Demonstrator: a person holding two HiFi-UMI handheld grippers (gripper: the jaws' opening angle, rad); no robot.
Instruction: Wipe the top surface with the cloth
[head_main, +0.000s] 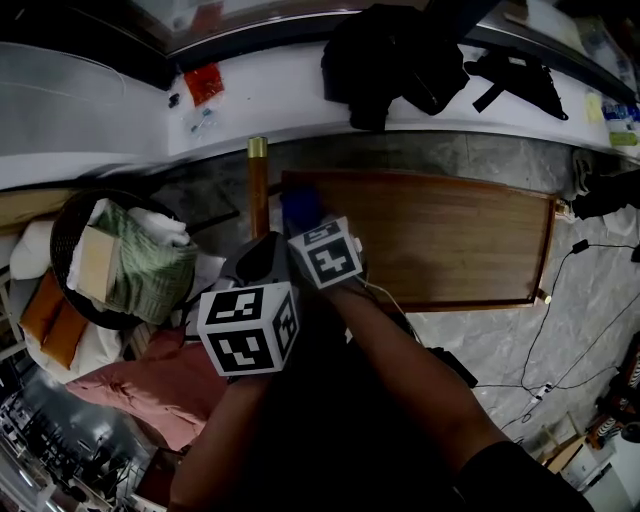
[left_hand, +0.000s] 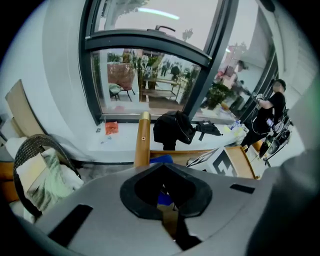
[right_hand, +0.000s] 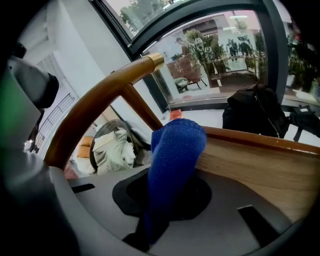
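Observation:
A blue cloth (head_main: 300, 206) rests at the left end of the brown wooden table top (head_main: 450, 240). My right gripper (head_main: 308, 228) is shut on it. In the right gripper view the cloth (right_hand: 175, 150) rises out of the right gripper (right_hand: 167, 200), and its bulging end touches the edge of the table top (right_hand: 260, 165). My left gripper (head_main: 262, 262) sits just left of and behind the right one, off the table's corner. In the left gripper view the left gripper (left_hand: 166, 190) has its jaws together with nothing between them. A bit of blue cloth (left_hand: 161, 160) shows beyond it.
A wooden post with a brass cap (head_main: 258, 185) stands just left of the table's end. A dark basket (head_main: 75, 215) of folded cloths is at the left, above a pink cloth (head_main: 160, 385). A black bag (head_main: 395, 55) lies on the white sill. Cables (head_main: 575, 300) run over the floor at the right.

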